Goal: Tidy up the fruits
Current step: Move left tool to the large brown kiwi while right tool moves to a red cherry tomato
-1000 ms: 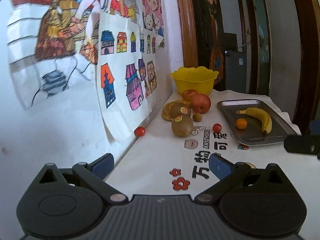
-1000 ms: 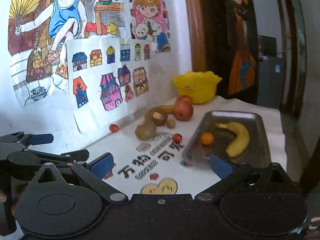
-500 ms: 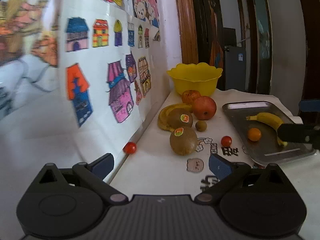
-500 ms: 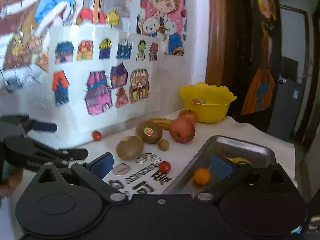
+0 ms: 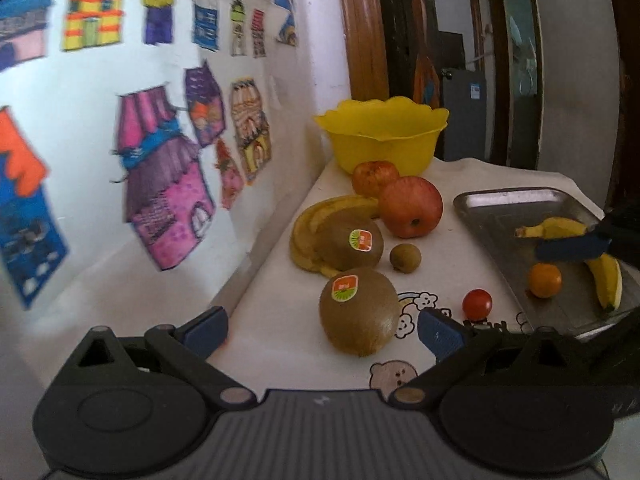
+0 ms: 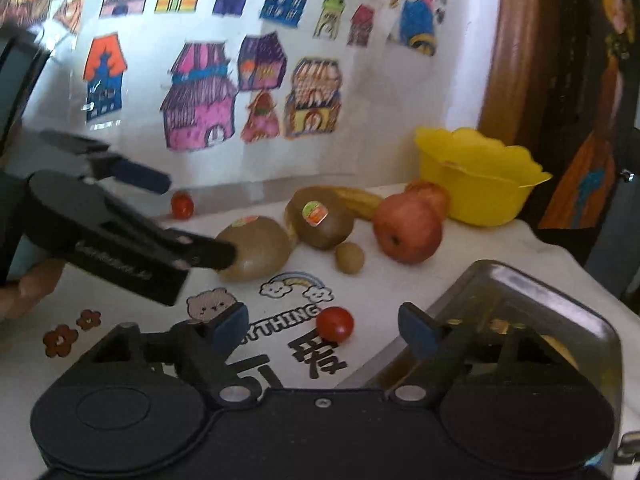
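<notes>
My left gripper is open, and a large brown kiwi with a sticker lies on the table just ahead, between its blue fingertips. In the right wrist view one of its fingers reaches the side of that kiwi. My right gripper is open with its jaws closing. A cherry tomato sits between its pads, apart from both. A metal tray on the right holds a banana and a small orange.
Further back lie a second kiwi, bananas, two apples, a small brown fruit and a yellow bowl. Another cherry tomato rests by the wall with drawings. A hand holds the left gripper.
Both grippers have moved forward and down toward the fruit. The left now has the near kiwi at its fingertips. The right has narrowed its jaws around the cherry tomato.
</notes>
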`<move>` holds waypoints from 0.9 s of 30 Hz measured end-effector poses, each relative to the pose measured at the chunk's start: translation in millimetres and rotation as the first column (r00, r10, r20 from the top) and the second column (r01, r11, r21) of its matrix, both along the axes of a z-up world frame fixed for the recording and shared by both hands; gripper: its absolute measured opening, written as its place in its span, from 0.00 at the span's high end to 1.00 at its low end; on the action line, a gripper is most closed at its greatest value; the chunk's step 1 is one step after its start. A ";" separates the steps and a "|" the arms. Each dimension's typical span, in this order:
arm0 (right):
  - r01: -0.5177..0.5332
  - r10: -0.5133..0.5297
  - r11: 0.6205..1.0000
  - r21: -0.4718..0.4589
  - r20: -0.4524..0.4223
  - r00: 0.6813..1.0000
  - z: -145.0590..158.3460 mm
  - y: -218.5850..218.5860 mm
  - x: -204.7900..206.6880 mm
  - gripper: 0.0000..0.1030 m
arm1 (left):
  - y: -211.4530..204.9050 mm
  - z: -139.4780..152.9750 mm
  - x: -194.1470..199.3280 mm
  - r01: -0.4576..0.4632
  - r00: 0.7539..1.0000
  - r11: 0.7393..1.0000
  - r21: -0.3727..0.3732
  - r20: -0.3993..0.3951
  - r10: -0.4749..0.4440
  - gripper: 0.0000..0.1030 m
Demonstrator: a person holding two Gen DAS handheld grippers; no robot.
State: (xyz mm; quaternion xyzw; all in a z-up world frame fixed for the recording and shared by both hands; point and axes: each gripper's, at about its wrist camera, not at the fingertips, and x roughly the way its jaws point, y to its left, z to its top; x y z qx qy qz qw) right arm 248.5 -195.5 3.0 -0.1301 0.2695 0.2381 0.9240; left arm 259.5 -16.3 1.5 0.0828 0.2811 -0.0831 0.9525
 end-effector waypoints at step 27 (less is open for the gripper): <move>-0.007 0.006 1.000 -0.003 -0.087 0.996 -22.7 10.4 31.5 0.42 | -11.1 -18.0 38.4 0.054 0.994 0.997 -0.050 -0.092 -0.059 0.23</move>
